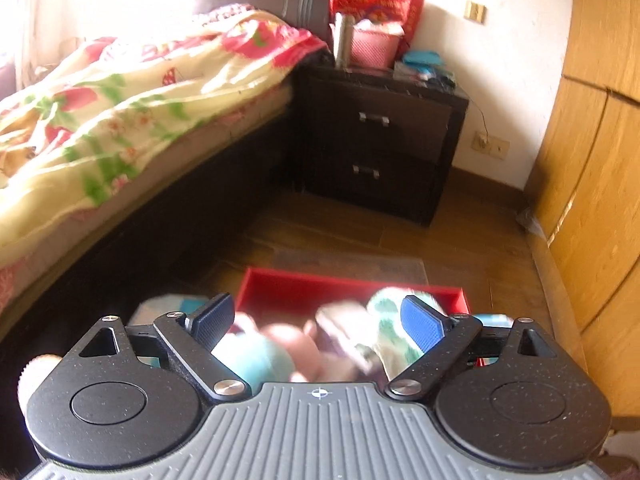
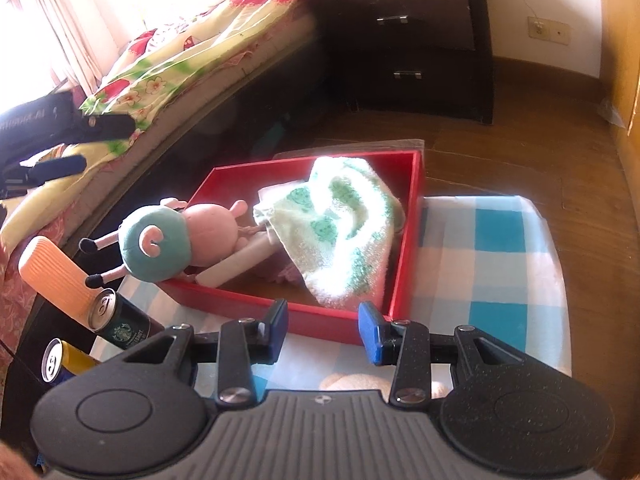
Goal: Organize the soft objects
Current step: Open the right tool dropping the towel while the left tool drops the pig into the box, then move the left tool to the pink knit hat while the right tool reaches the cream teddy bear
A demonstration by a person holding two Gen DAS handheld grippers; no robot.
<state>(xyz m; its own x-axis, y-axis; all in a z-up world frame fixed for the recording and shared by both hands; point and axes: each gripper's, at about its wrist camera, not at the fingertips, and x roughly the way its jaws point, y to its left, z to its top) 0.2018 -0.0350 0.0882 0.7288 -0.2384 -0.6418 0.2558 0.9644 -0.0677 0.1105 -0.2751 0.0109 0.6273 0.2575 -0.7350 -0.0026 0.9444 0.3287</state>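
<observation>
A red tray [image 2: 414, 216] sits on a blue-and-white checked cloth [image 2: 492, 256]. In it lie a green-and-white towel [image 2: 344, 232] and a pink plush doll in a teal dress [image 2: 160, 244] that hangs over the tray's left rim. My right gripper [image 2: 323, 330] is open and empty, just in front of the tray's near rim. A cream plush thing [image 2: 356, 382] shows under it. My left gripper [image 1: 318, 322] is open and empty above the tray [image 1: 280, 288], with the blurred doll [image 1: 264, 356] and towel [image 1: 390, 332] between its fingers in view.
A bed with a floral quilt [image 1: 120, 100] runs along the left. A dark nightstand [image 1: 380, 140] stands beyond the tray, a wooden wardrobe [image 1: 592, 160] on the right. Two drink cans [image 2: 116, 320] and an orange ribbed object [image 2: 56, 280] stand left of the tray.
</observation>
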